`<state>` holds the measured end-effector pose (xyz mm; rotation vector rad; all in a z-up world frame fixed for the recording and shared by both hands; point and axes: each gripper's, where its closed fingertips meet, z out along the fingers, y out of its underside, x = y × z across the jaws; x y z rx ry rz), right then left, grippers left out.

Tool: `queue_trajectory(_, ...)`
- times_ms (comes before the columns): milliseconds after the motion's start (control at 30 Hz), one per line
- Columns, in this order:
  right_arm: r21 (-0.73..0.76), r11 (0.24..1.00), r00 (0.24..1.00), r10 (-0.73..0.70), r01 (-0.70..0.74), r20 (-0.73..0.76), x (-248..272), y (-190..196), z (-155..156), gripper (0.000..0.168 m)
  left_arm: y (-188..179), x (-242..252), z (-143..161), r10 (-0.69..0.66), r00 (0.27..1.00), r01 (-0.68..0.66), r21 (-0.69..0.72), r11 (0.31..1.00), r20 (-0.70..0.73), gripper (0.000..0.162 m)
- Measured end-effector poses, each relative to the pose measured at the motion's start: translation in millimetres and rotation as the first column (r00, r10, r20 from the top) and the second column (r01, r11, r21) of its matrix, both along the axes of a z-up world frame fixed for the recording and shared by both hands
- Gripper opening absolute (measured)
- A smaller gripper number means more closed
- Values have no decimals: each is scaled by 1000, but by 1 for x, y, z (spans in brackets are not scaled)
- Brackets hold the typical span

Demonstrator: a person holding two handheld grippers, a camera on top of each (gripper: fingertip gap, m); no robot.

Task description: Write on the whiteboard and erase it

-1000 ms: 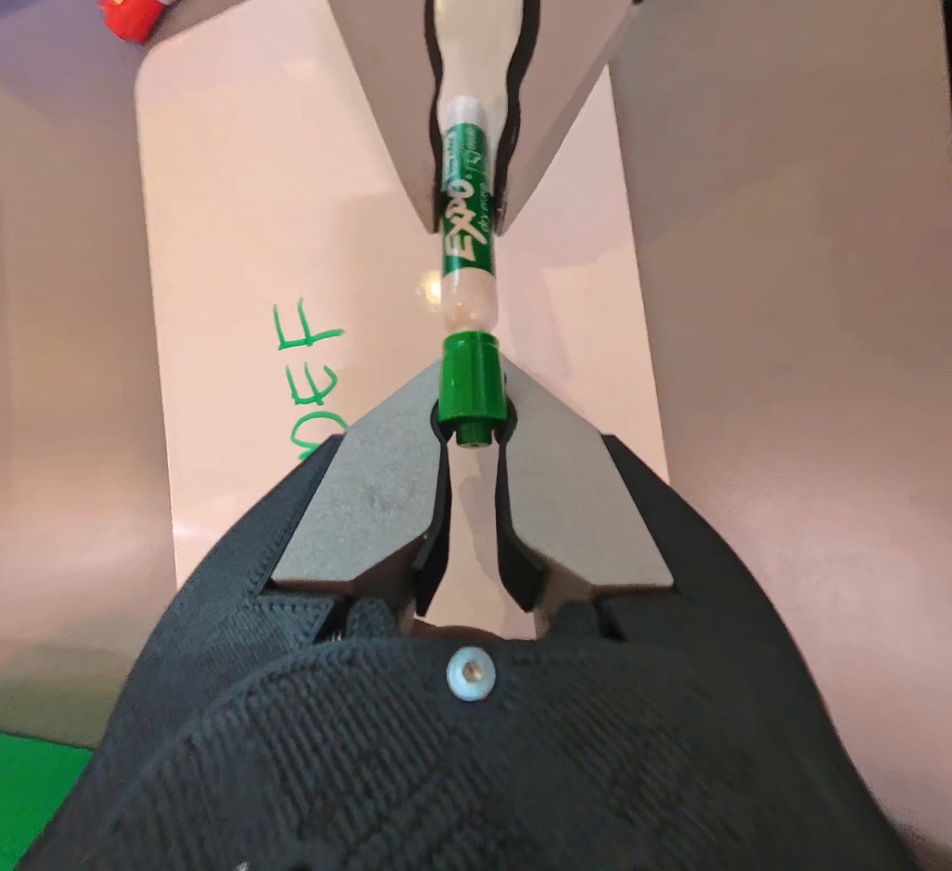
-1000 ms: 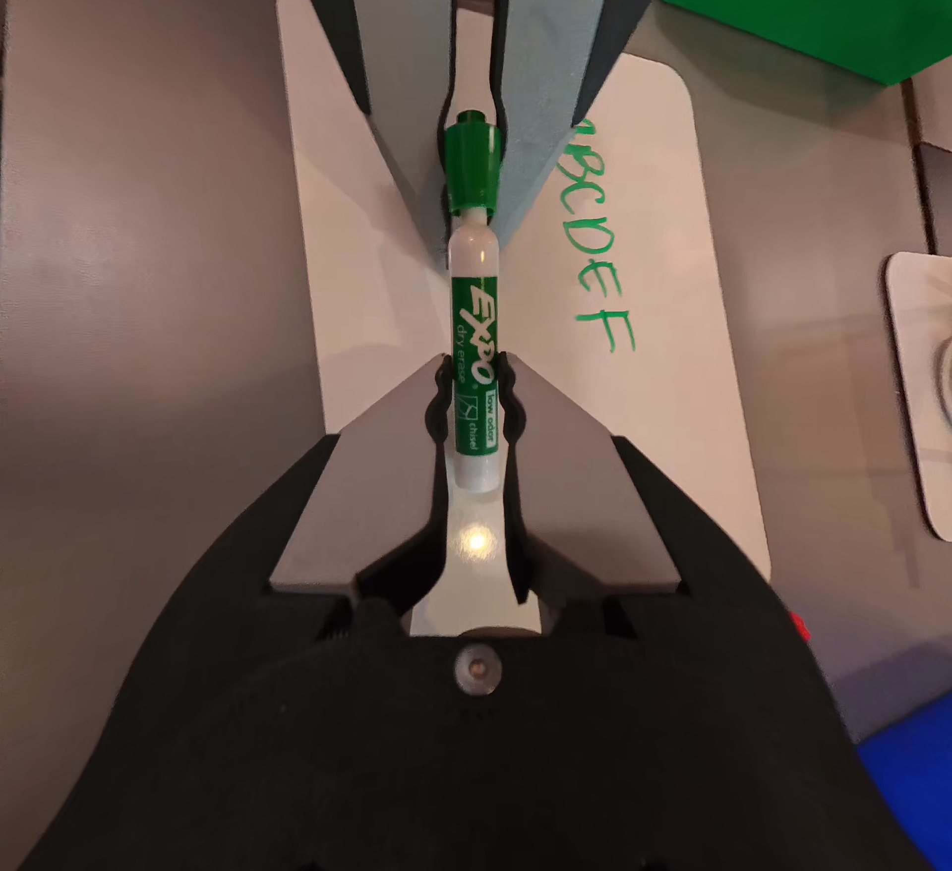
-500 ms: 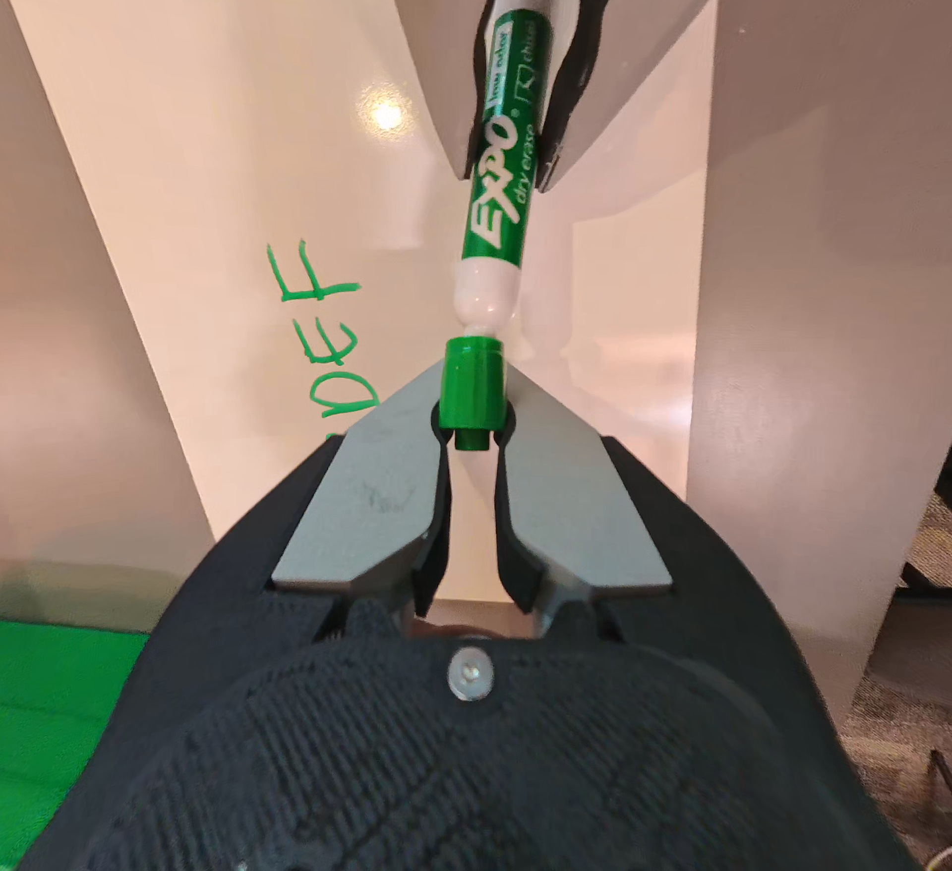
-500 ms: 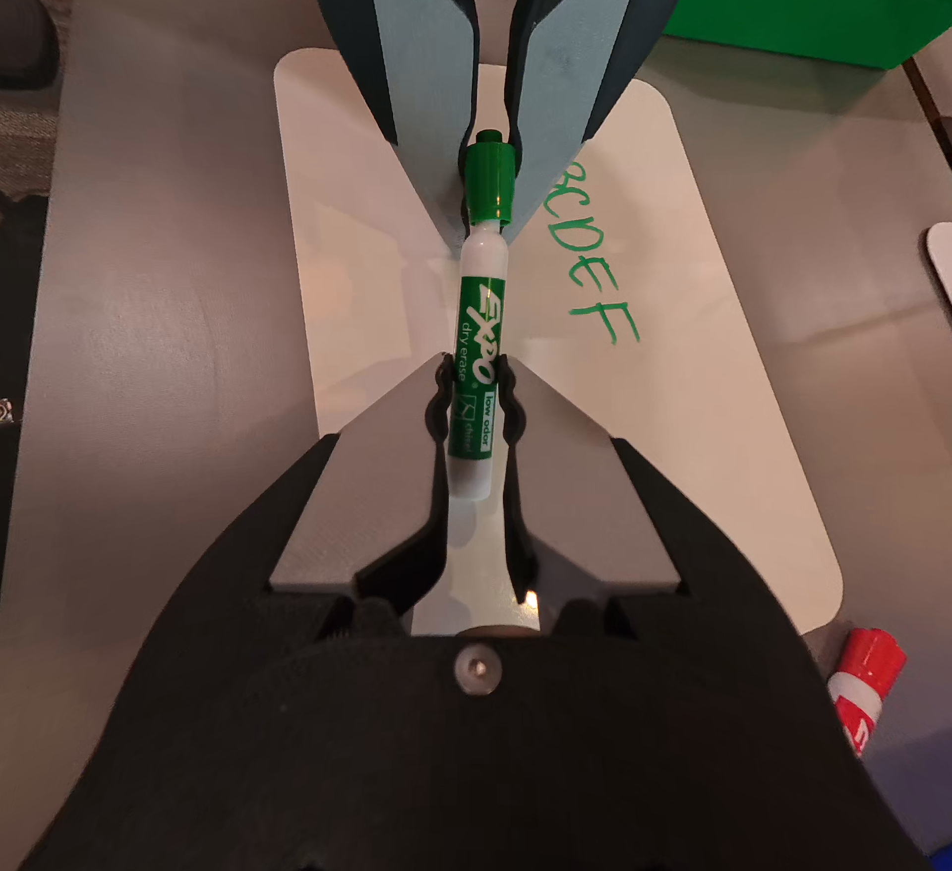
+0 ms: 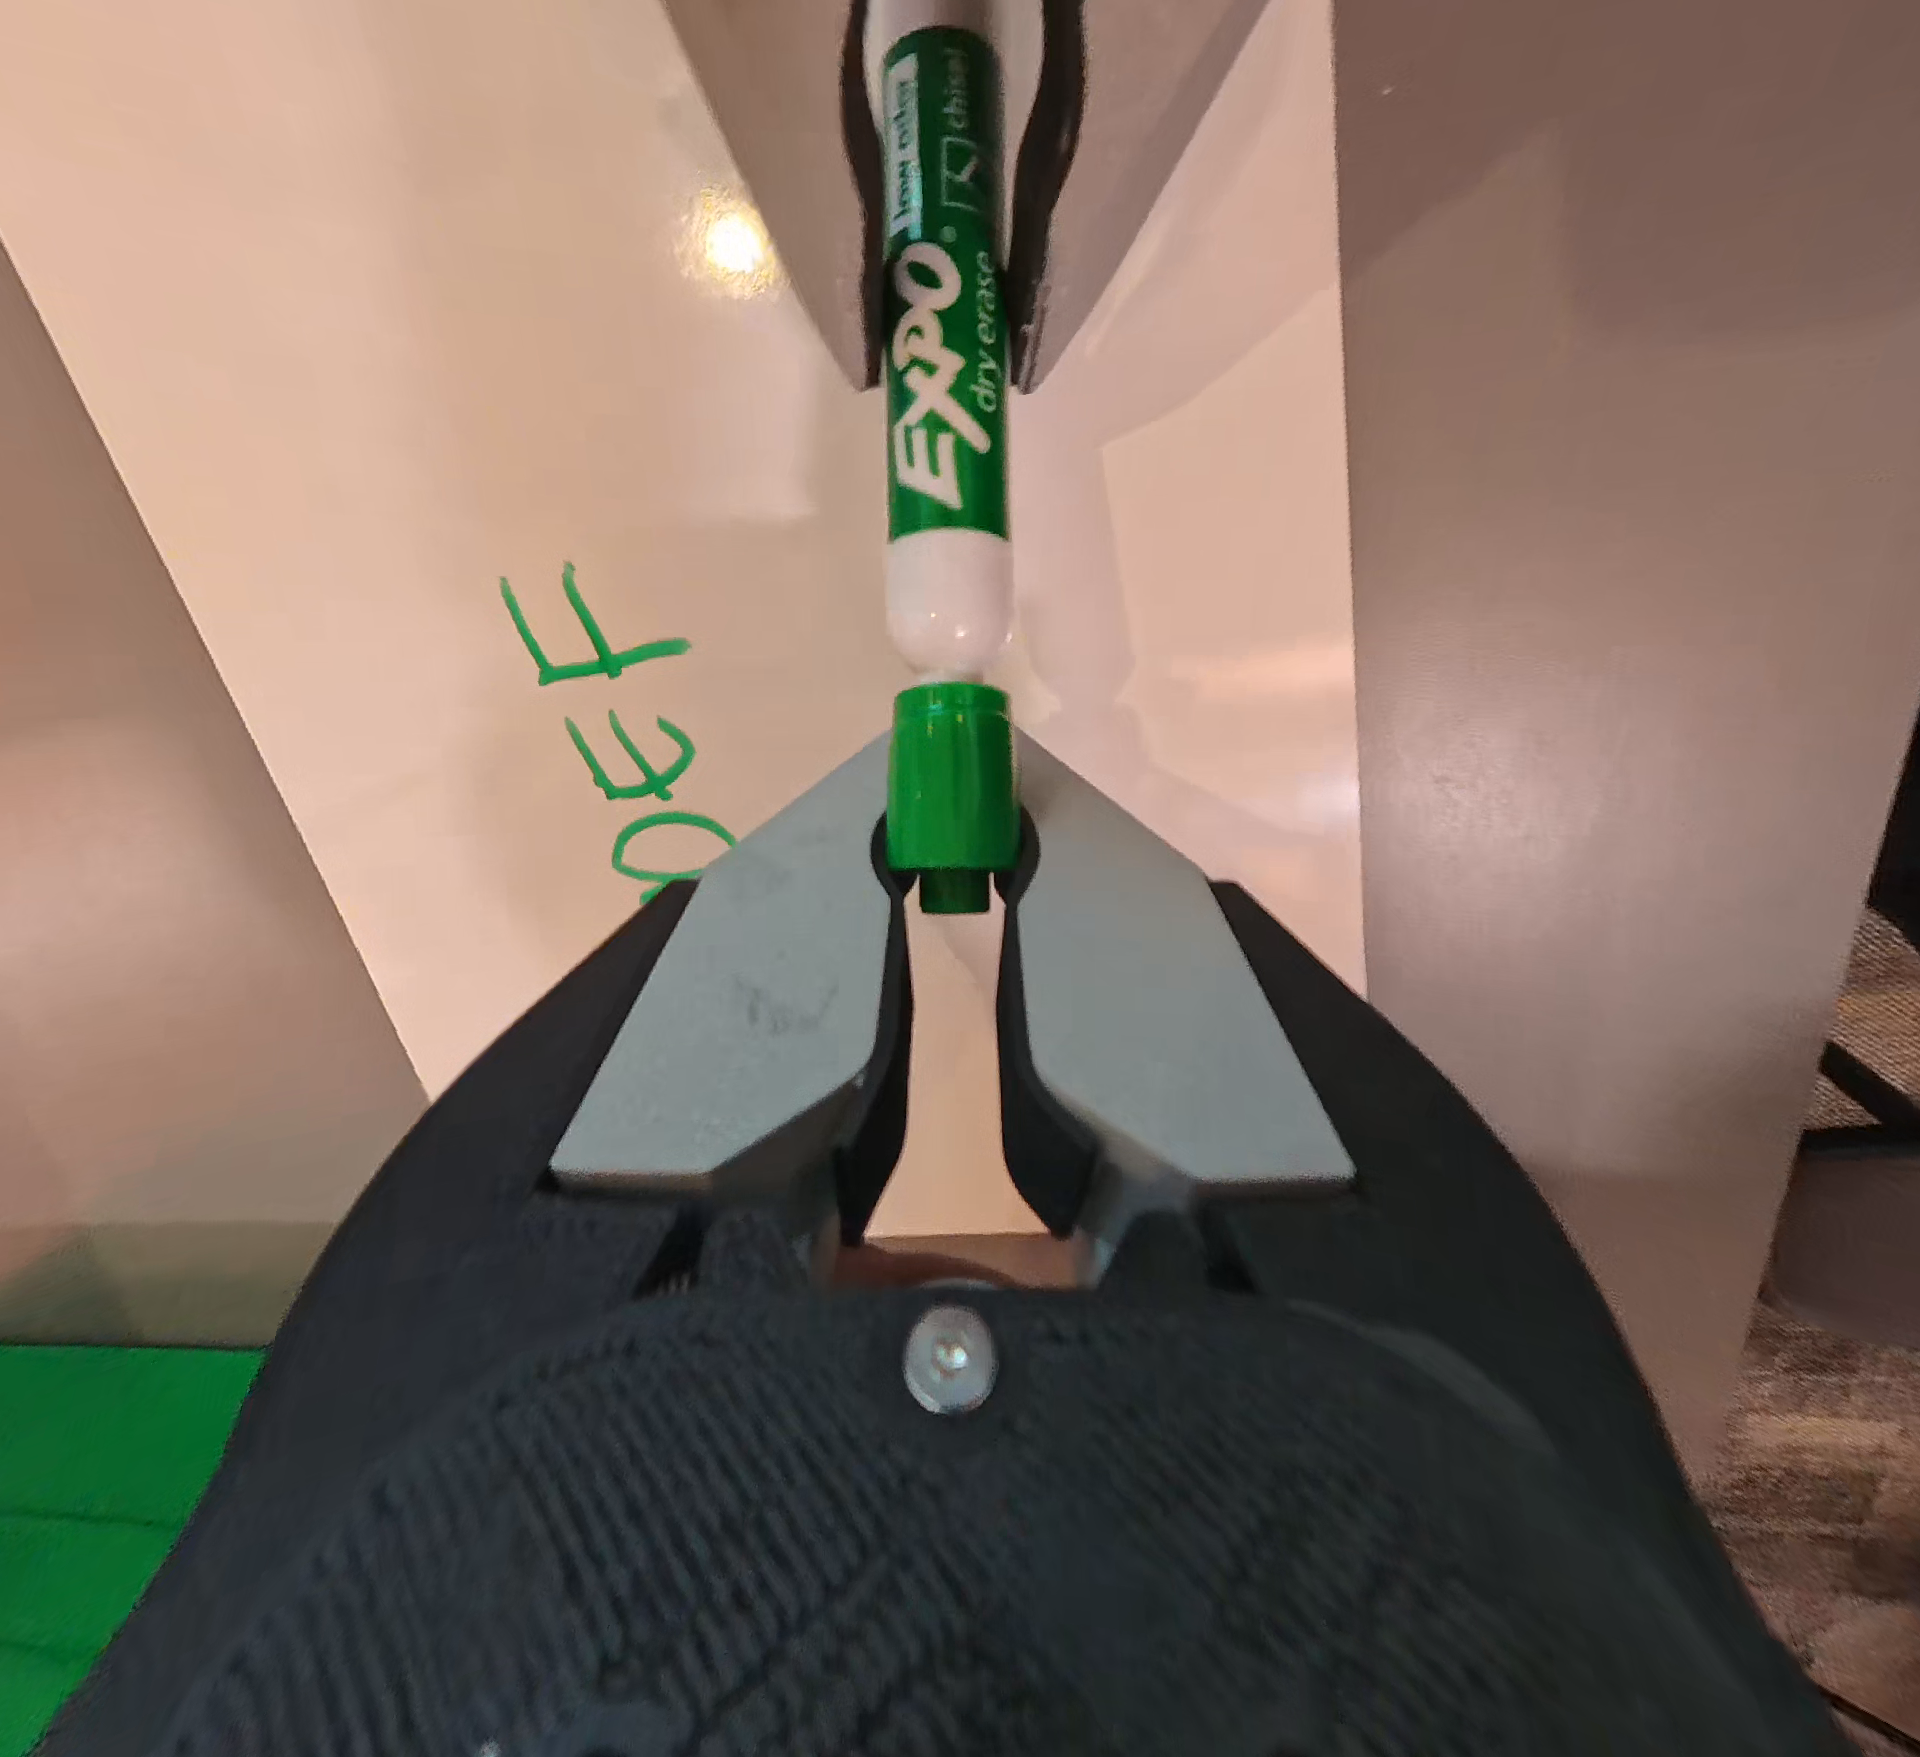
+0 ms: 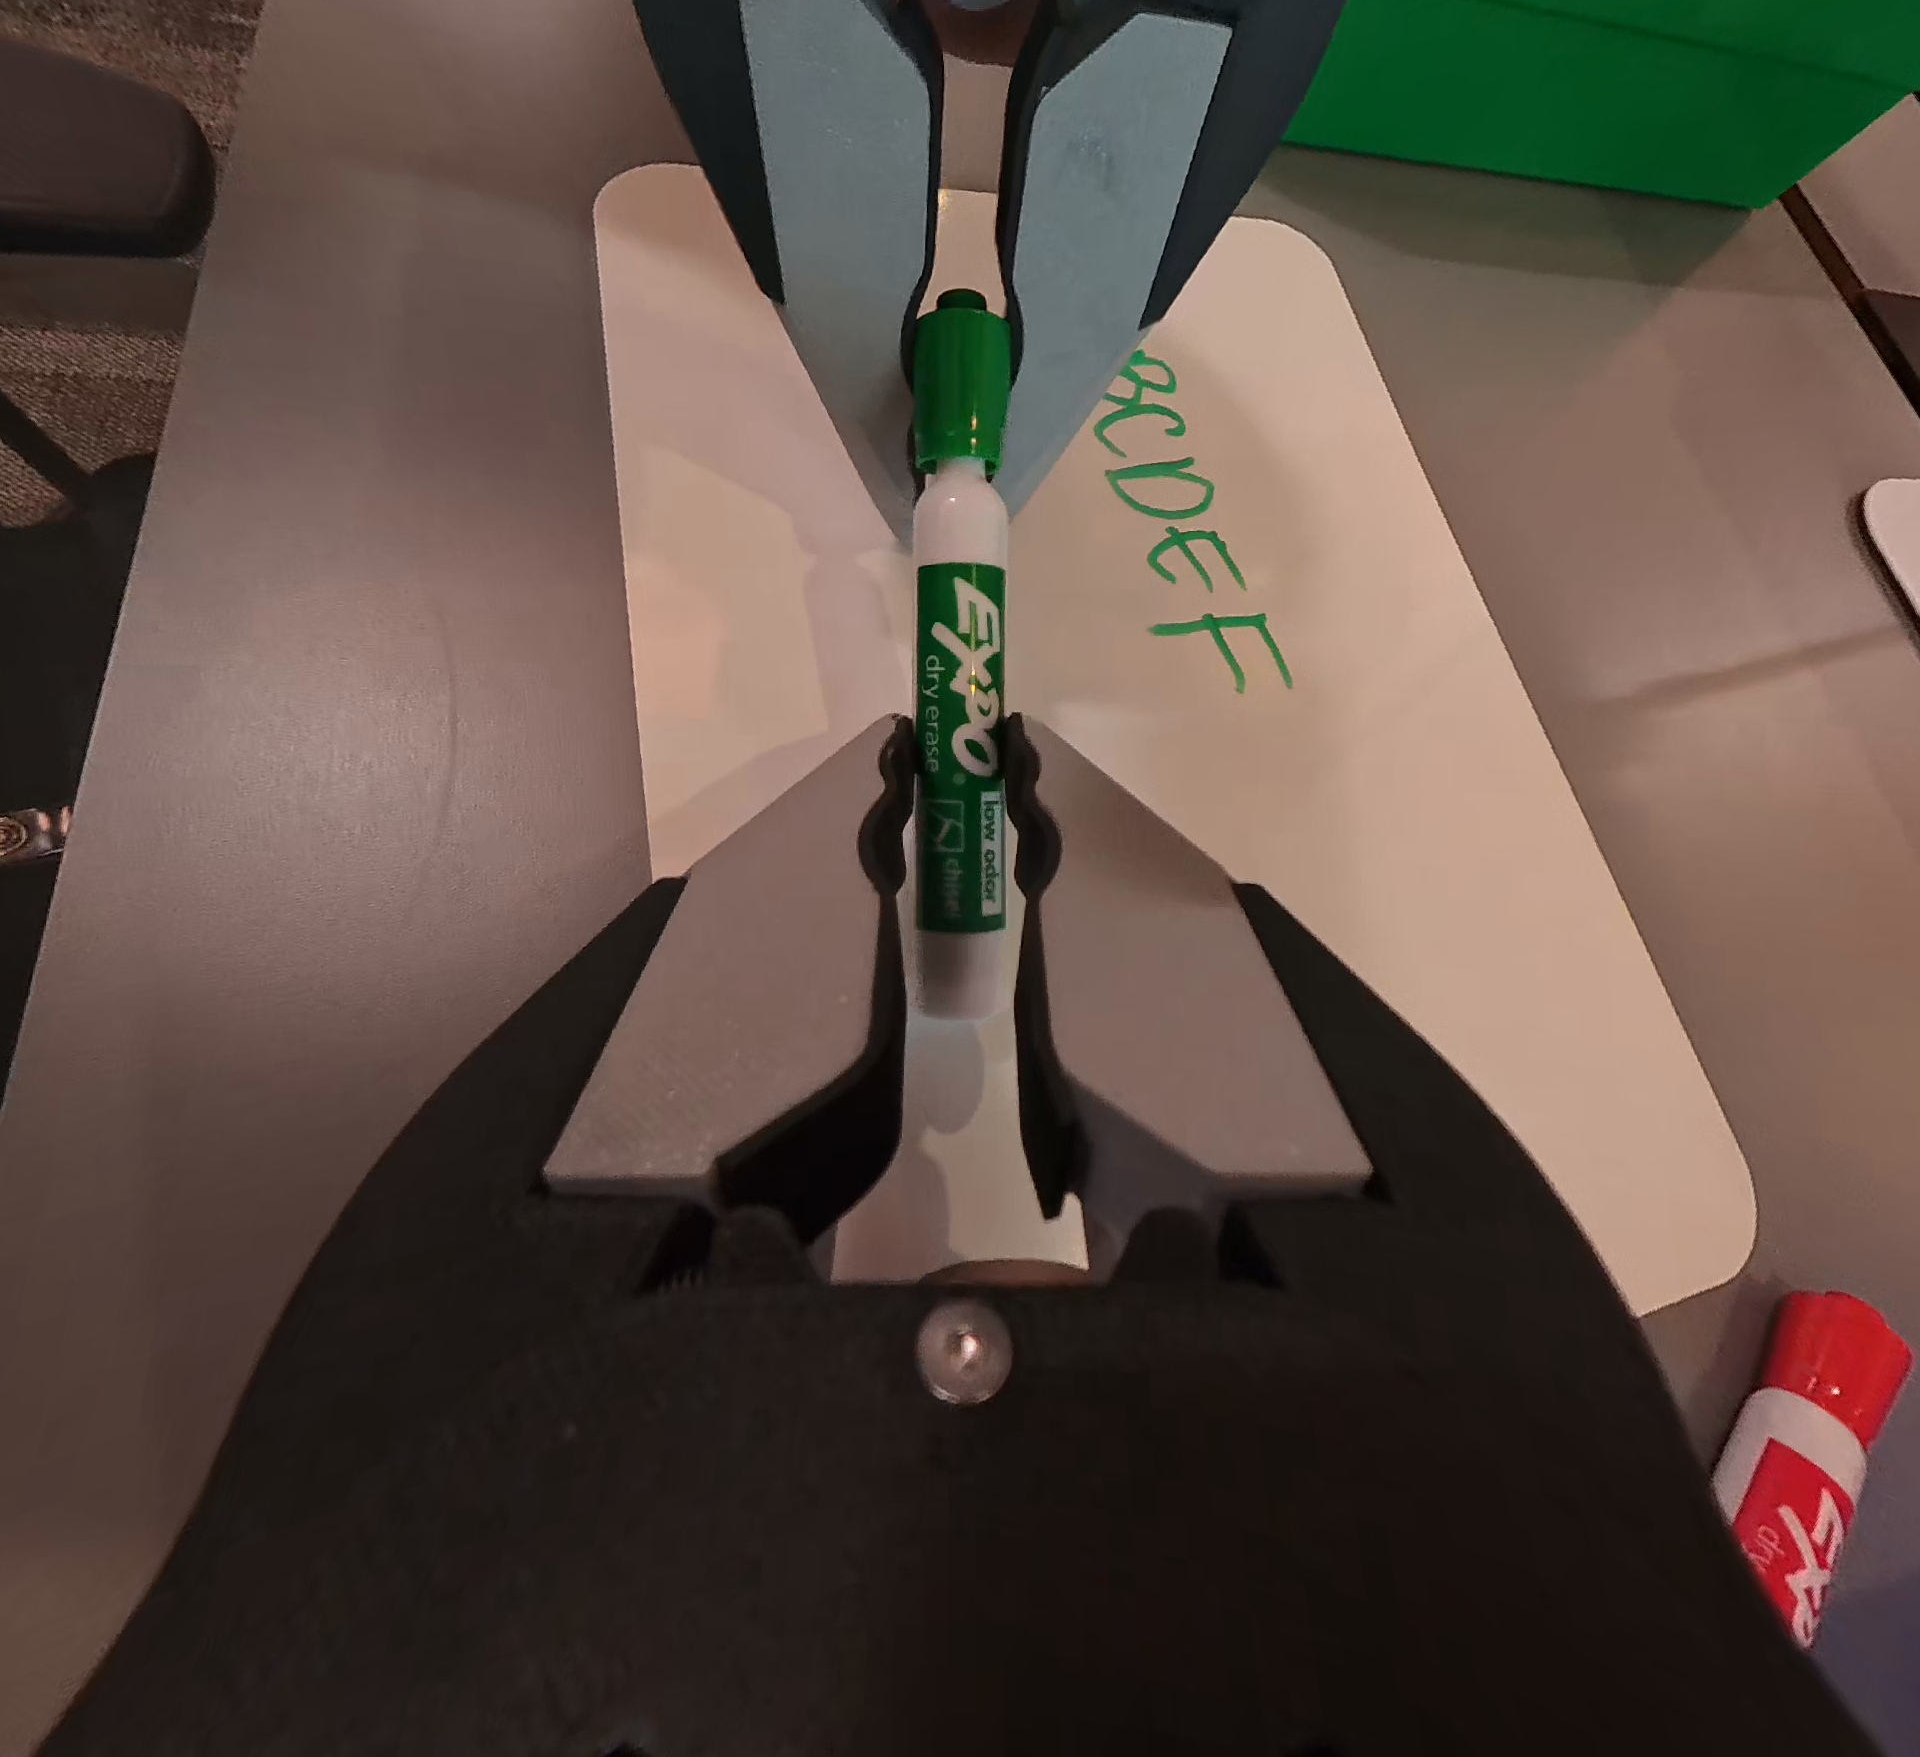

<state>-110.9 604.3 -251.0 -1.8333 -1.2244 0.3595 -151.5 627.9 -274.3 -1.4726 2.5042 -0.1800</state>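
A green marker (image 6: pixel 958 668) hangs level above the white whiteboard (image 6: pixel 1351 876), which bears green letters (image 6: pixel 1195 544). My right gripper (image 6: pixel 958 772) is shut on the marker's barrel. My left gripper (image 5: pixel 951 814) is shut on the green cap (image 5: pixel 951 777), which sits on the marker's tip end. In the left wrist view the barrel (image 5: pixel 945 377) runs up into the right gripper's fingers (image 5: pixel 790 180) at the top, with the whiteboard (image 5: pixel 416 253) behind. In the right wrist view the left gripper's fingers (image 6: pixel 831 149) hold the cap (image 6: pixel 961 393) at the top.
A red marker (image 6: pixel 1808 1437) lies on the grey table (image 6: pixel 364 668) by the whiteboard's near right corner. A green box (image 6: pixel 1610 14) stands at the far right. A white object (image 6: pixel 1896 533) shows at the right edge. Carpet and a dark chair (image 6: pixel 94 149) lie beyond the table's left edge. The grippers' ends are close to 6 cm from one another.
Both grippers have risen together with the marker and the views have pulled back from the board. The marker straightened back in line with the cap. Both grips are unchanged.
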Motion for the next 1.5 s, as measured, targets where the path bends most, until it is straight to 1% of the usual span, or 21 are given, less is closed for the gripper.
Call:
queue_trajectory(100,4,1000,1000,-4,4,-5,1,1,1,13,-4,3,0,-14,1000,14,-7,1000,-20,7)
queue_trajectory(333,-14,1000,999,3,-3,-35,2,1,1,12,-3,7,0,49,999,-50,-6,999,-22,6)
queue_trajectory(467,-12,1000,1000,-5,4,-29,2,2,1,13,-3,6,-1,50,998,-51,-4,999,-36,7)
queue_trajectory(533,-20,999,999,-31,30,-28,3,5,1,14,-1,6,-1,54,998,-55,-10,998,-37,8)
queue_trajectory(600,-25,999,1000,-27,27,-12,-1,6,-2,16,-1,9,-1,48,998,-48,-12,999,-30,9)
queue_trajectory(667,-72,997,999,-28,29,19,-5,6,-12,20,-6,13,-1,25,999,-25,-5,1000,-21,9)
queue_trajectory(700,-73,997,998,-37,40,48,-5,7,-15,15,-7,15,-1,11,1000,-11,4,1000,-25,9)
queue_trajectory(767,-43,998,997,-37,40,64,-5,7,-15,14,-7,15,0,-1,1000,2,15,1000,-30,10)
queue_trajectory(900,-89,996,999,-19,16,-27,-6,2,-6,14,-10,16,0,-1,1000,1,-9,1000,21,11)
queue_trajectory(967,-89,996,997,-22,15,-80,-4,2,2,14,-7,15,1,11,998,-11,2,1000,59,21)
queue_trajectory(1100,-100,995,985,-42,25,-169,0,2,15,14,-8,14,10,73,977,-65,-45,997,201,25)
queue_trajectory(1200,-92,994,981,-72,56,-180,5,5,19,14,-7,16,25,160,922,-121,-130,984,352,27)
queue_trajectory(1300,-72,990,969,-132,120,-208,17,13,27,15,0,19,45,263,822,-167,-227,960,506,27)
queue_trajectory(1400,-16,979,929,-200,205,-312,37,19,58,15,21,24,70,392,654,-219,-334,917,647,27)
queue_trajectory(1467,37,953,879,-262,301,-398,60,24,89,15,35,26,85,460,530,-228,-403,886,712,25)
queue_trajectory(1500,60,932,849,-297,357,-437,75,26,104,15,41,26,88,481,485,-228,-425,876,730,24)
